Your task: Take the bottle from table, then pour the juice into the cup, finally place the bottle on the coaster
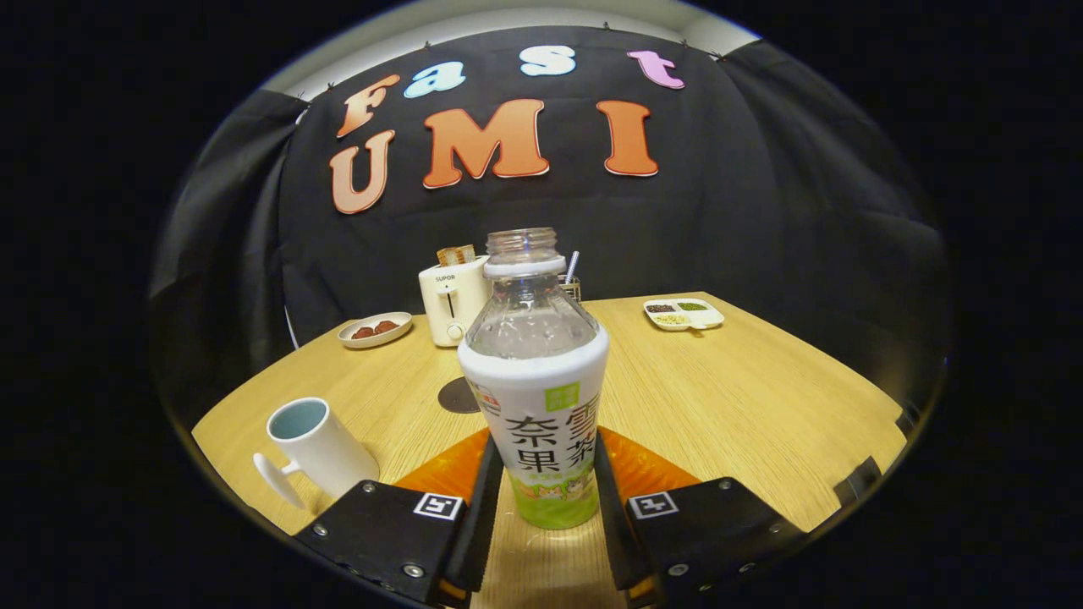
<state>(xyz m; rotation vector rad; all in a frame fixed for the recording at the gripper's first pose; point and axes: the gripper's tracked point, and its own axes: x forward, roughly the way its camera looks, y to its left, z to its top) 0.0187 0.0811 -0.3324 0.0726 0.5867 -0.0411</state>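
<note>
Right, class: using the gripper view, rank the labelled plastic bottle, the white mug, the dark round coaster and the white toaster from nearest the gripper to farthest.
1. Labelled plastic bottle: between the fingers of the gripper, upright.
2. White mug: beside the left finger, on the wooden table.
3. Dark round coaster: just behind the bottle, partly hidden.
4. White toaster: far edge, near the black cloth wall.

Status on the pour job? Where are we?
Done: the gripper has closed in on the uncapped bottle, a finger at each side. In hand: the grasp; the bottle's base looks still on the table. Left: pouring into the white cup, beside the fingers, then setting the bottle on the dark coaster behind it.
</note>
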